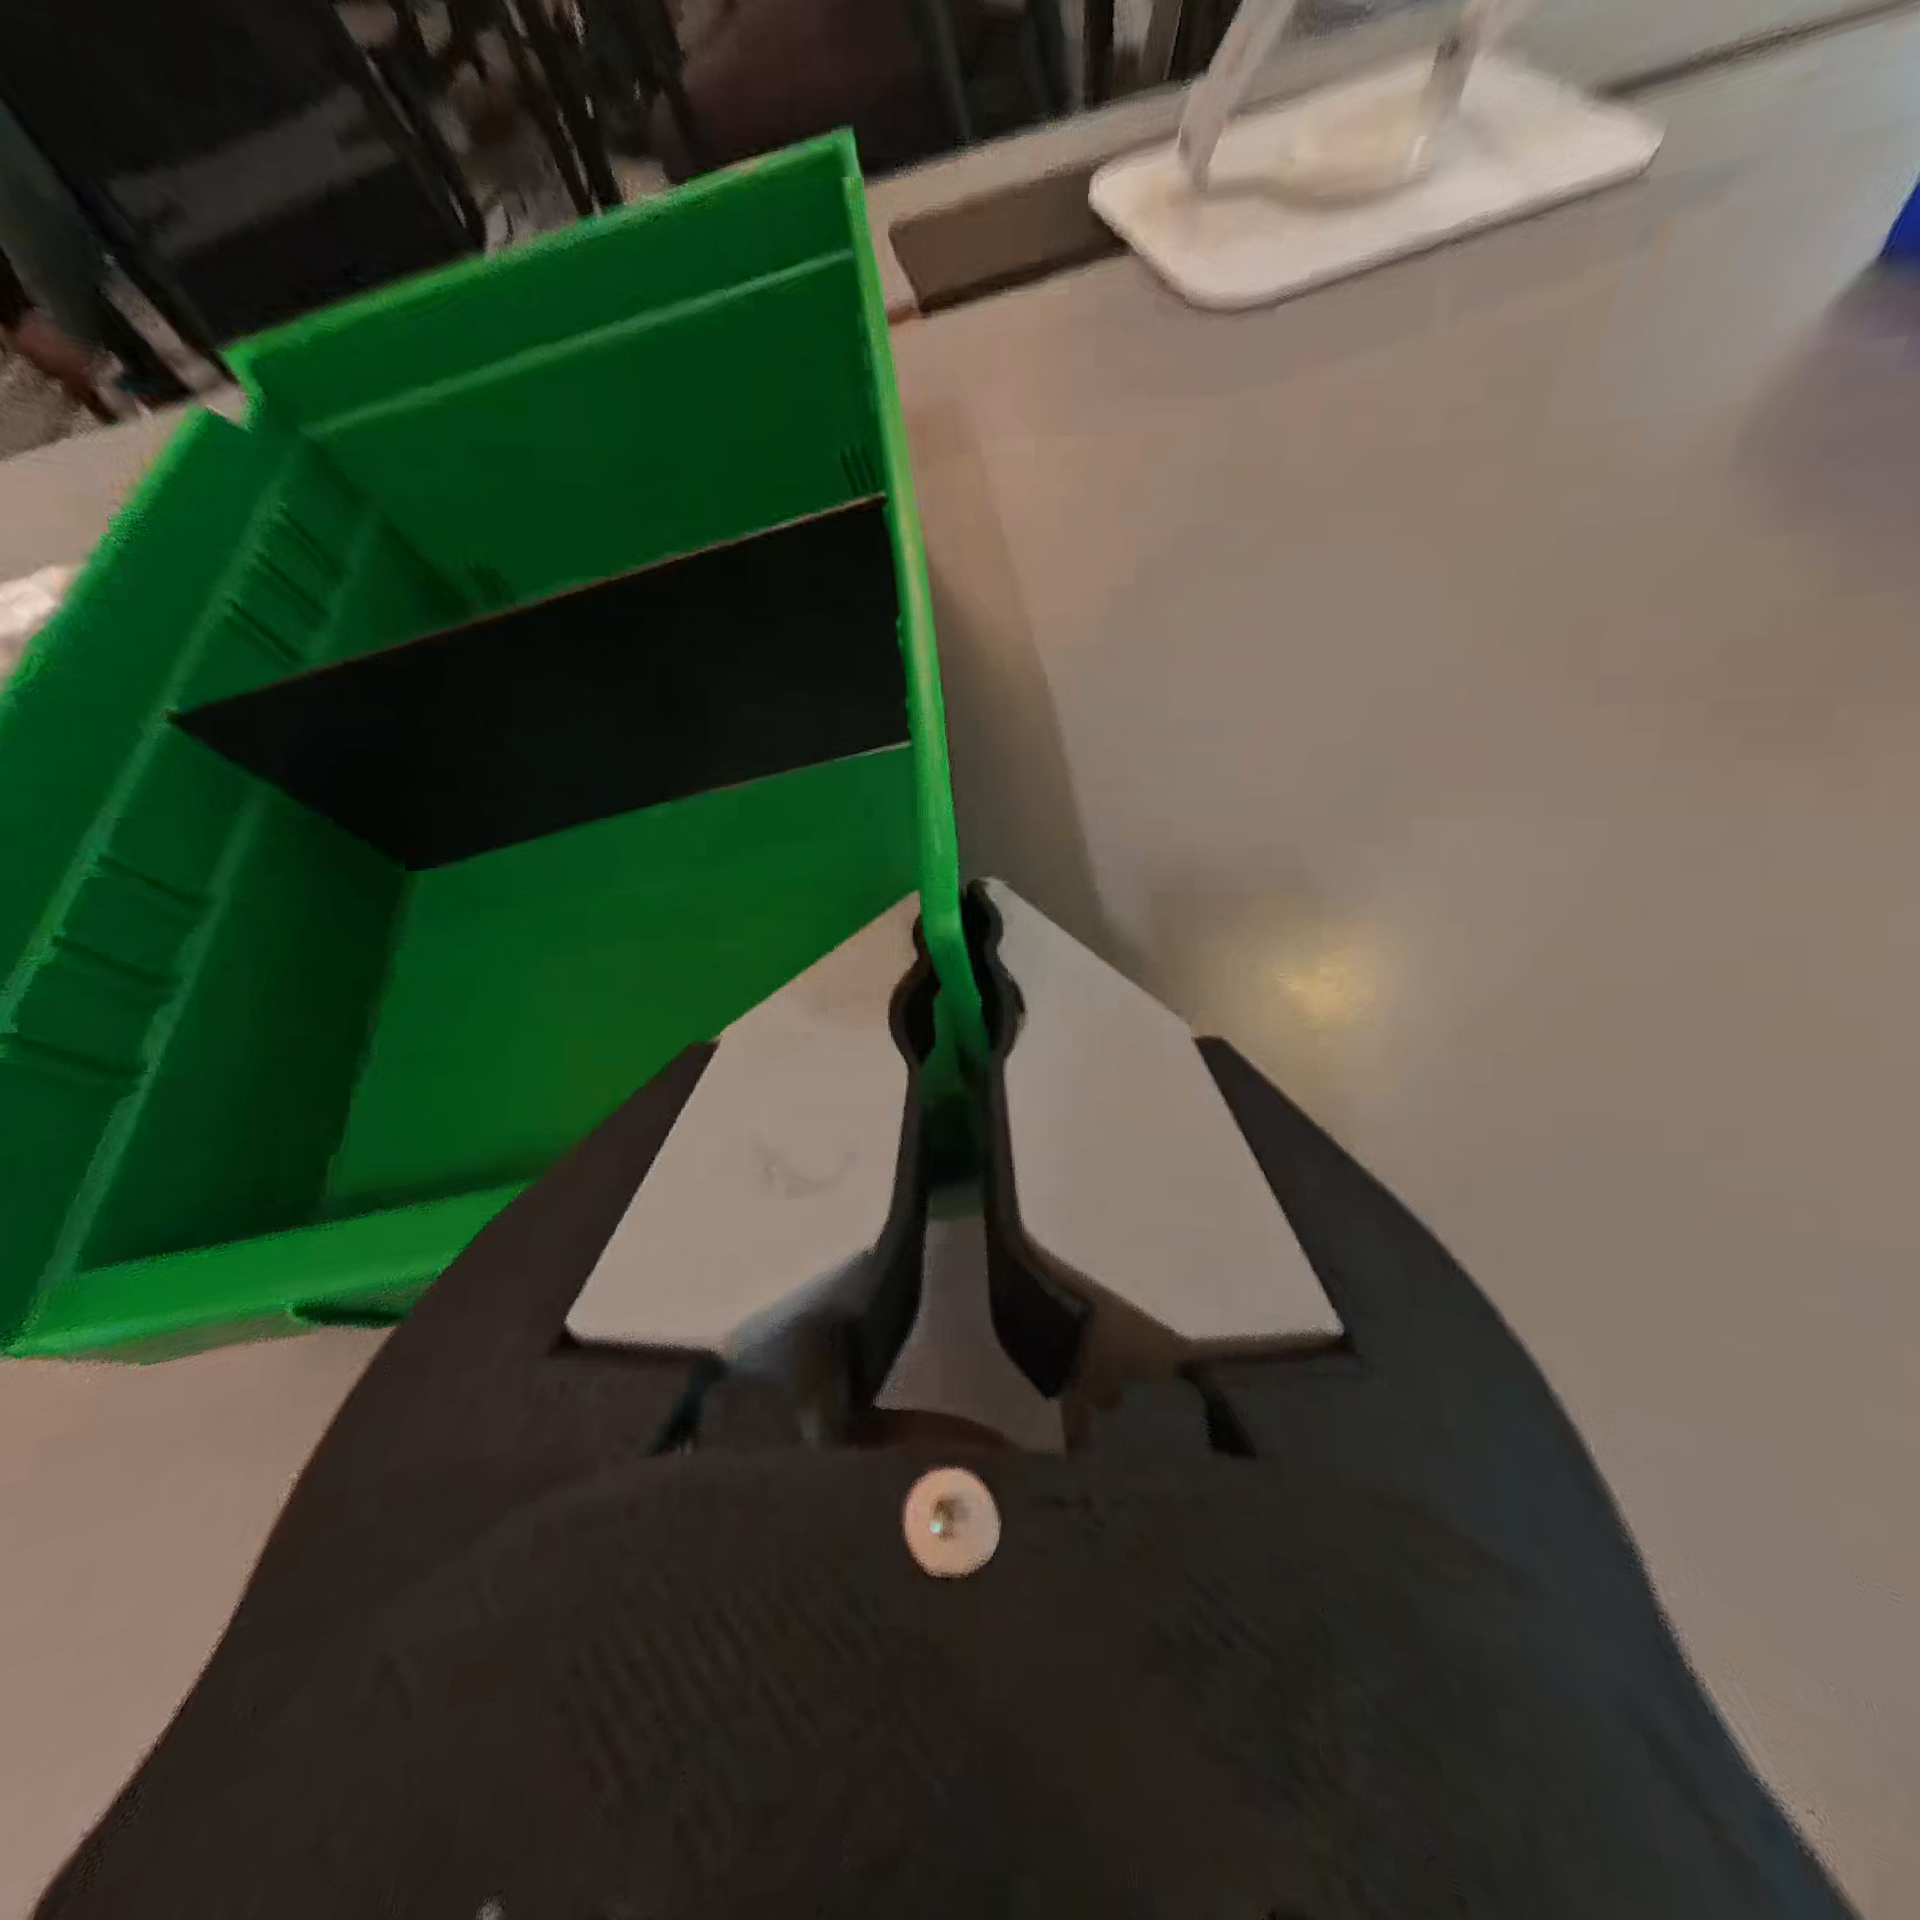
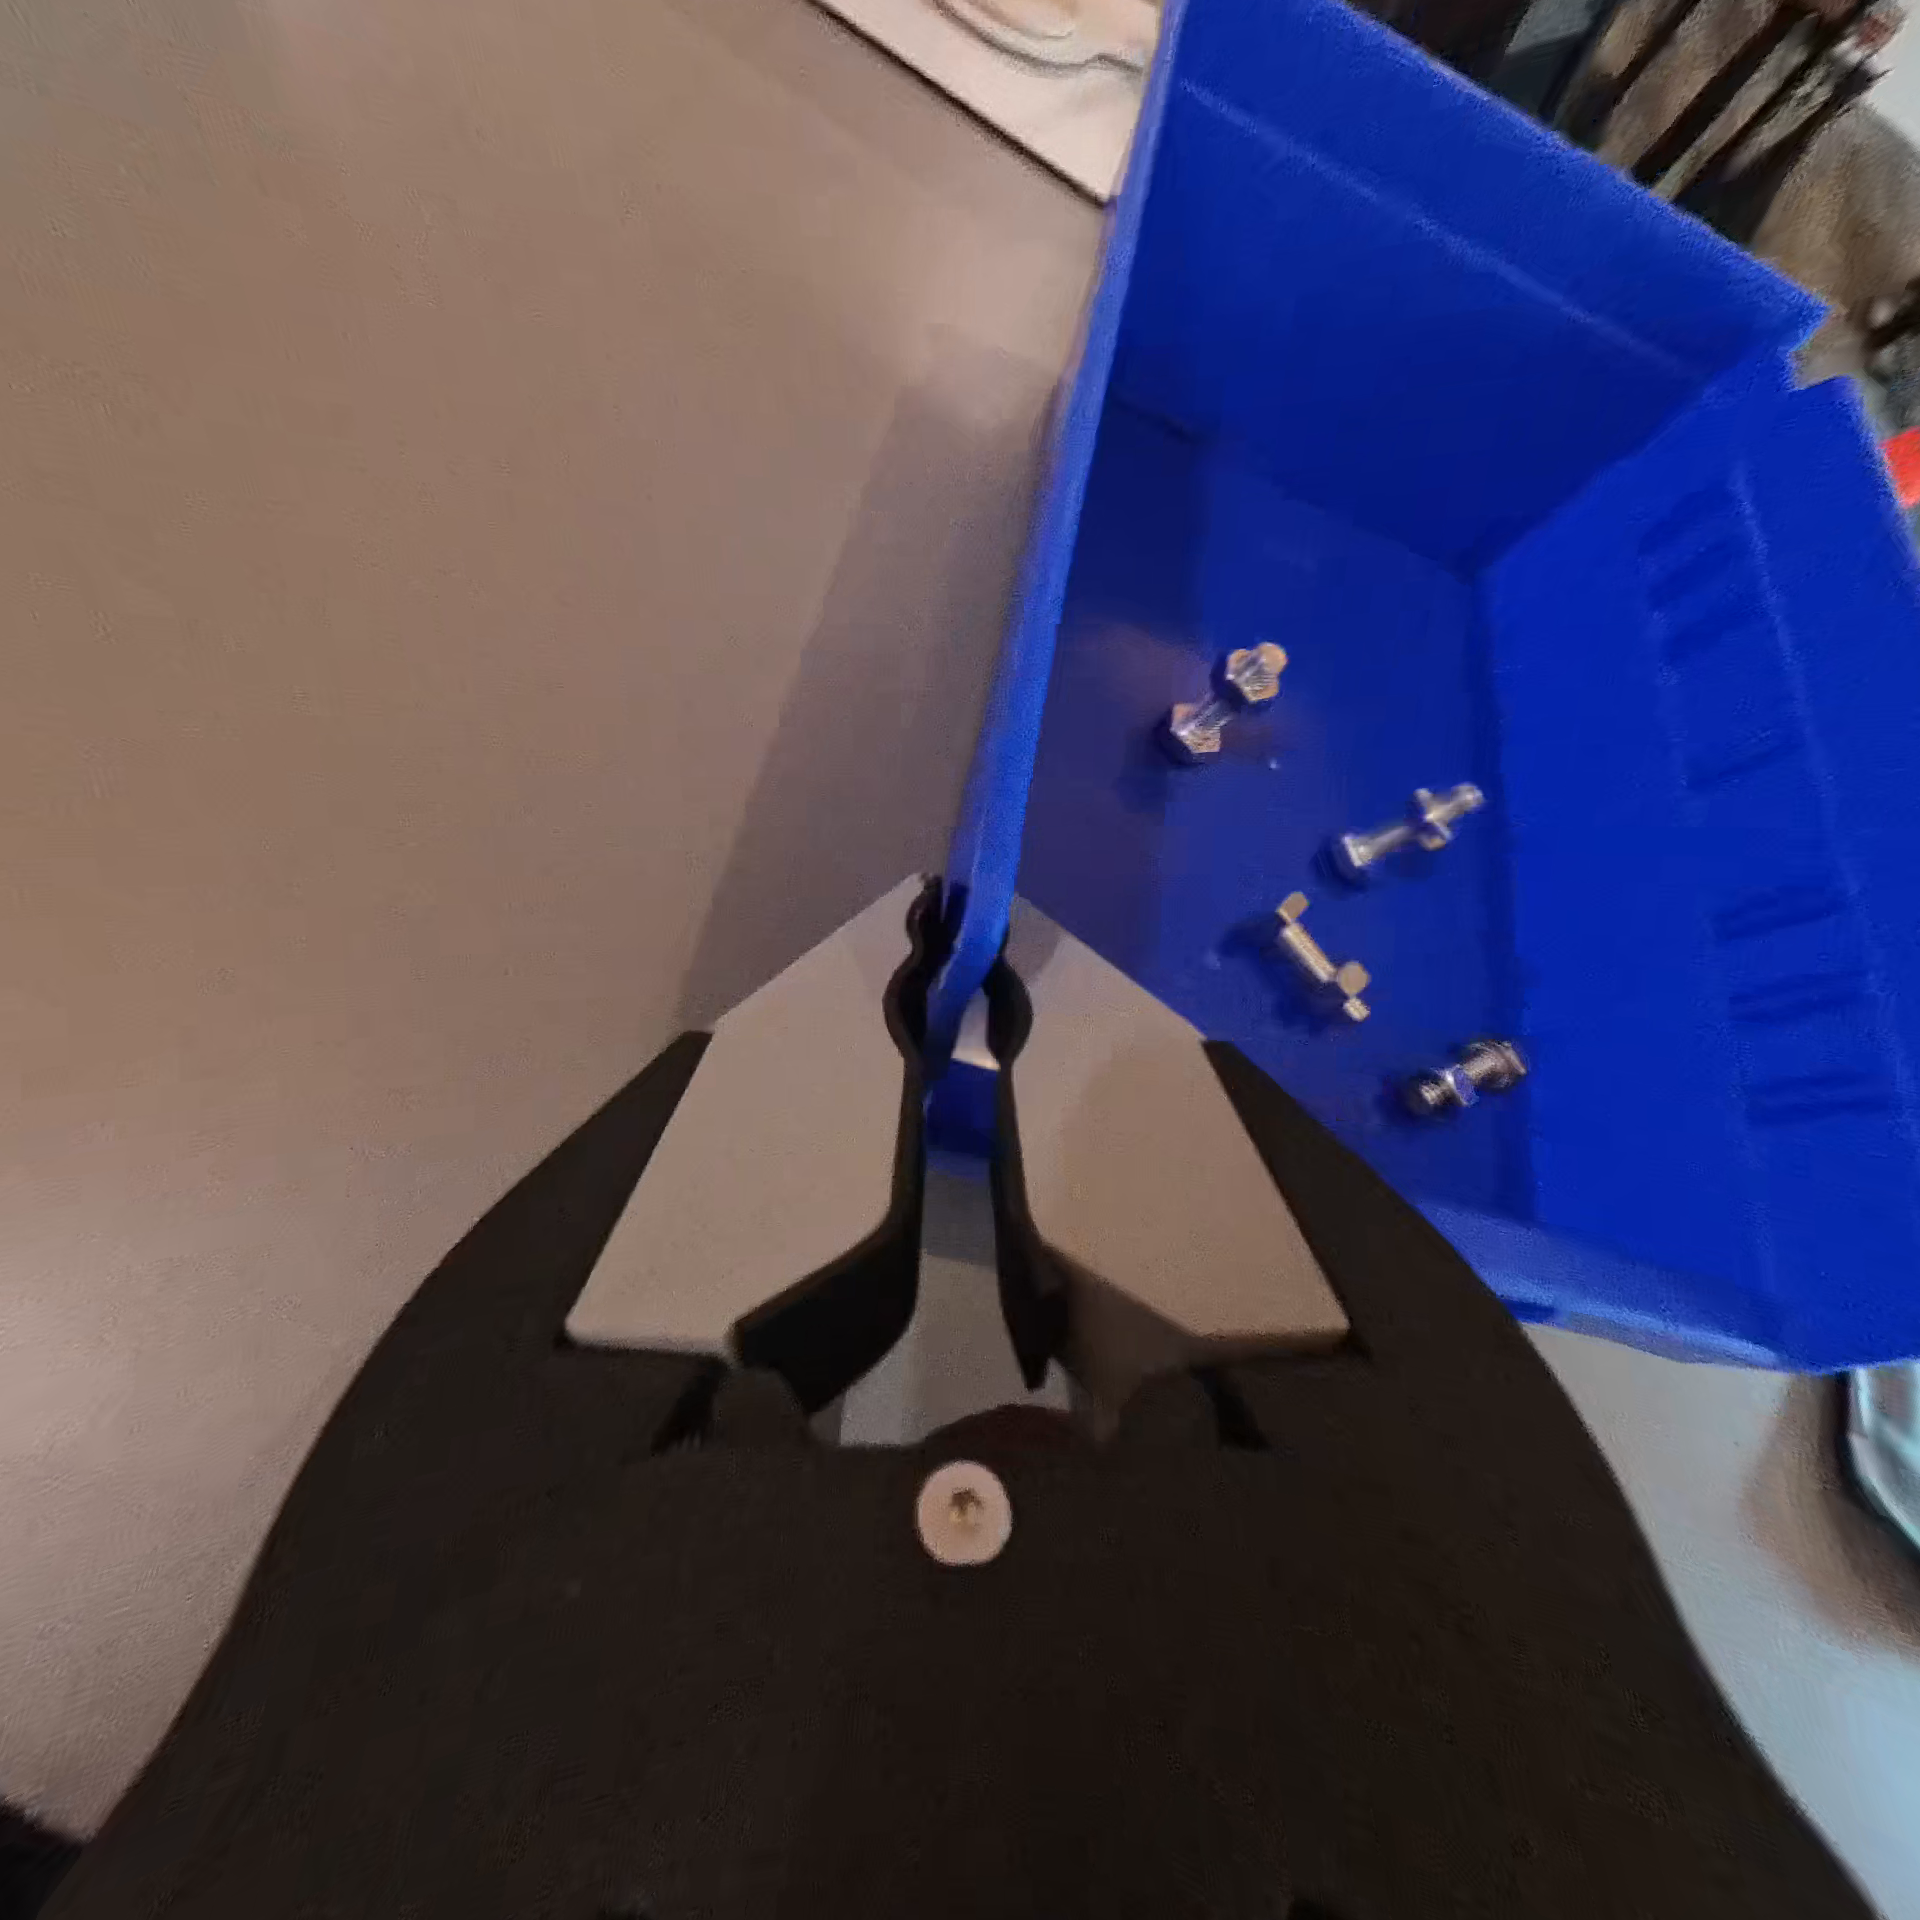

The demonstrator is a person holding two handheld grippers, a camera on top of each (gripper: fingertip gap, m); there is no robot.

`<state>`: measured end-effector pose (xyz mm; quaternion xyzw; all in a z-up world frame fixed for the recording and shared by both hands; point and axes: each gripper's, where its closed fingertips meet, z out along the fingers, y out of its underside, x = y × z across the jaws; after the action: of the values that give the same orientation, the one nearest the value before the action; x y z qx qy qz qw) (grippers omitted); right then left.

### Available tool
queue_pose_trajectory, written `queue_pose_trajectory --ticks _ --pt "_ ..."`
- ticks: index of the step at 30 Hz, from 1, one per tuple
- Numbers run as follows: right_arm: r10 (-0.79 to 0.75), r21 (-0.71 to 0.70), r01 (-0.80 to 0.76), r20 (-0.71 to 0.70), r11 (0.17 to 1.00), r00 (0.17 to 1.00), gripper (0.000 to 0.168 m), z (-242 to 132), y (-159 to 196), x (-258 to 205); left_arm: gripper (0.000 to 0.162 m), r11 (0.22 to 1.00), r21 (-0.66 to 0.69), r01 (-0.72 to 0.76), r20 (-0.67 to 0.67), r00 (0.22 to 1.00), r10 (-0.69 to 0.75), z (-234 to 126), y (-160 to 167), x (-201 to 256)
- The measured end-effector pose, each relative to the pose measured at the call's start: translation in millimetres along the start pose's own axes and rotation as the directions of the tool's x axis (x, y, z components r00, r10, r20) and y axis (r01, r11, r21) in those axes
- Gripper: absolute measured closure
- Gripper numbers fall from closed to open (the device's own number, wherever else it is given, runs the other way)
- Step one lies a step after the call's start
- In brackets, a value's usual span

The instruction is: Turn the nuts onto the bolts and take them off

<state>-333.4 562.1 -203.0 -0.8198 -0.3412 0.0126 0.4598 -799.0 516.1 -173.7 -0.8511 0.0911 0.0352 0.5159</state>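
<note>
In the left wrist view my left gripper (image 1: 958,982) is shut on the right side wall of a green bin (image 1: 582,935), both pads pressed on the thin wall. The green bin has a black divider (image 1: 582,675) across it, and the compartments I can see hold nothing. In the right wrist view my right gripper (image 2: 961,987) is shut on the left side wall of a blue bin (image 2: 1351,343). Several silver bolts with nuts on them lie on the blue bin's floor: one at the back (image 2: 1226,696), one at the right (image 2: 1403,826), one in the middle (image 2: 1320,956), one at the front (image 2: 1465,1075).
Both bins stand on a grey table (image 1: 1455,727). A white tray with a clear object on it (image 1: 1382,177) sits at the table's far edge. A shiny object (image 2: 1886,1455) lies at the right edge, in front of the blue bin. The left gripper's tips are roughly 45 centimeters from the right gripper's. From the right gripper's tips to the shiny object (image 2: 1886,1455) is close to 30 centimeters.
</note>
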Motion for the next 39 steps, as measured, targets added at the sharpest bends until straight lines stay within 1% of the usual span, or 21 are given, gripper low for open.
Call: queue_pose_trajectory --ticks 1,3,5,8,10,14,17,19,21,23,24,25,26,27,28,31,33,36,37,39 --pt "-0.006 -0.019 0.006 0.017 1.000 1.000 0.165 -1.3 -3.4 -7.6 0.162 0.998 0.053 0.017 -0.008 1.000 -0.017 -10.4 -11.4 -2.5" --pt "-0.031 -0.020 0.032 0.038 0.999 0.999 0.162 2.7 -15.6 -34.2 0.161 0.994 0.099 0.049 -0.033 0.998 -0.046 -30.0 -31.1 -5.0" --pt "-0.037 0.016 0.036 0.063 0.999 0.997 0.157 10.2 -36.3 -72.4 0.160 0.990 0.141 0.020 -0.028 0.999 -0.016 -46.1 -51.1 -5.3" --pt "-0.027 0.036 0.024 0.081 0.999 0.996 0.154 22.9 -69.0 -129.6 0.160 0.955 0.278 0.101 -0.090 0.993 -0.078 -74.1 -89.2 -4.2" --pt "-0.045 0.056 0.041 0.082 0.998 0.996 0.154 30.9 -90.7 -168.5 0.160 0.937 0.330 0.115 -0.107 0.991 -0.084 -96.5 -112.6 -5.8" --pt "-0.042 0.118 0.019 0.201 0.993 0.979 0.151 44.8 -143.8 -266.7 0.159 0.923 0.380 0.068 -0.080 0.996 -0.040 -127.7 -151.7 -2.8" --pt "-0.123 0.174 0.075 0.283 0.982 0.951 0.146 59.1 -190.0 -346.3 0.159 0.911 0.409 0.054 -0.088 0.996 -0.019 -143.7 -174.9 5.2" --pt "-0.129 0.235 0.054 0.316 0.970 0.940 0.142 68.3 -225.3 -392.5 0.158 0.903 0.427 0.043 -0.084 0.996 -0.008 -151.2 -187.5 9.1" --pt "-0.110 0.254 0.026 0.322 0.967 0.940 0.133 72.2 -248.1 -421.1 0.158 0.902 0.429 0.047 -0.095 0.995 -0.006 -155.8 -196.7 13.9" --pt "-0.124 0.240 0.043 0.333 0.970 0.935 0.128 63.8 -248.0 -433.3 0.158 0.903 0.429 0.025 -0.094 0.995 0.017 -159.1 -202.4 19.6" --pt "-0.139 0.267 0.047 0.339 0.962 0.930 0.126 55.6 -244.6 -431.8 0.158 0.902 0.431 0.006 -0.088 0.995 0.036 -159.8 -204.1 23.4" --pt "-0.140 0.296 0.033 0.350 0.955 0.926 0.128 46.3 -238.6 -425.8 0.158 0.900 0.435 -0.008 -0.085 0.995 0.050 -158.7 -205.7 28.6" --pt "-0.123 0.326 -0.003 0.366 0.945 0.922 0.126 37.3 -232.8 -415.8 0.158 0.898 0.441 -0.015 -0.088 0.994 0.060 -156.1 -207.5 35.3" --pt "-0.091 0.353 -0.057 0.389 0.934 0.917 0.120 28.2 -227.8 -403.6 0.159 0.893 0.449 -0.017 -0.090 0.994 0.064 -152.3 -209.8 42.3" --pt "-0.058 0.371 -0.111 0.416 0.922 0.907 0.113 18.8 -222.2 -390.5 0.158 0.888 0.460 -0.015 -0.092 0.994 0.064 -147.9 -212.0 49.7" --pt "-0.009 0.431 -0.206 0.445 0.878 0.896 0.110 -16.9 -202.2 -334.2 0.159 0.883 0.470 -0.009 -0.129 0.988 0.079 -134.9 -214.8 82.5" --pt "0.019 0.510 -0.249 0.414 0.824 0.910 0.111 -48.1 -192.7 -281.1 0.159 0.883 0.469 -0.015 -0.173 0.979 0.109 -127.6 -212.3 116.2" --pt "0.047 0.606 -0.238 0.315 0.759 0.948 0.112 -98.4 -171.8 -191.7 0.159 0.879 0.476 -0.035 -0.258 0.950 0.178 -121.7 -199.5 180.7" --pt "0.074 0.614 -0.242 0.287 0.751 0.955 0.113 -115.6 -163.0 -165.1 0.159 0.875 0.482 -0.044 -0.289 0.935 0.207 -121.0 -192.7 204.4" --pt "0.032 0.581 -0.201 0.288 0.789 0.957 0.113 -146.8 -139.4 -136.2 0.158 0.871 0.486 -0.075 -0.347 0.898 0.270 -116.8 -174.6 251.9"
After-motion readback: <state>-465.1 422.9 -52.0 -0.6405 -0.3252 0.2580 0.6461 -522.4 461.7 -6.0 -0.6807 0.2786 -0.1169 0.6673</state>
